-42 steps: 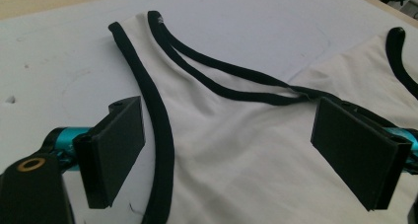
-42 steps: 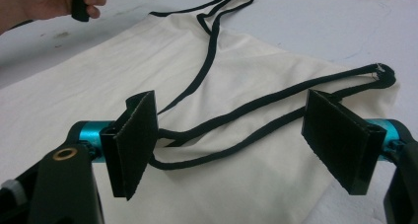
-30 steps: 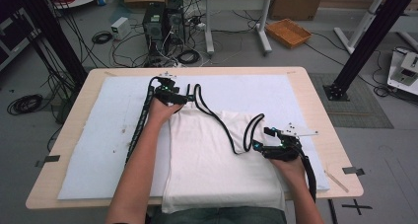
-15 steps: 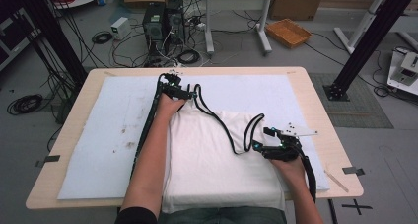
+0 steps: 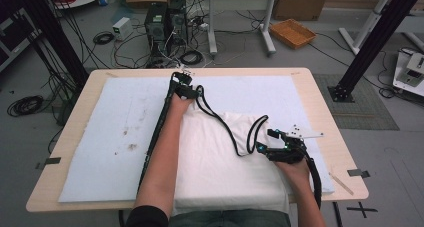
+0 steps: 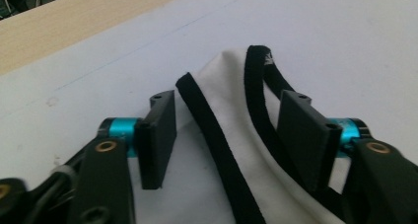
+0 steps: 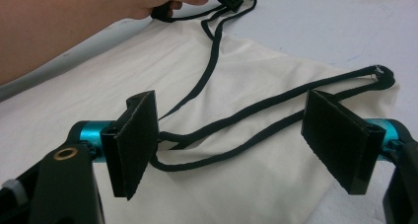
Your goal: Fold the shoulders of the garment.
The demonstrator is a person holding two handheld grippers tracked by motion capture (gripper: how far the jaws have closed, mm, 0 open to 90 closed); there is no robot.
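White cloth bag (image 5: 220, 159) lies flat on the white mat (image 5: 115, 137) covering the bench (image 5: 320, 94), at the bench's near edge, middle.

Left gripper (image 5: 186, 89) sits at the bag's far left corner. Jaws have just been closing and now stand about half apart; the corner of the bag and both runs of its black strap (image 6: 212, 135) lie between the pads, pads not yet pressing on them.

Right gripper (image 5: 272, 147) is at the bag's right edge. Jaws wide apart, with the second strap loop (image 7: 276, 115) lying between them on the cloth, nothing gripped.
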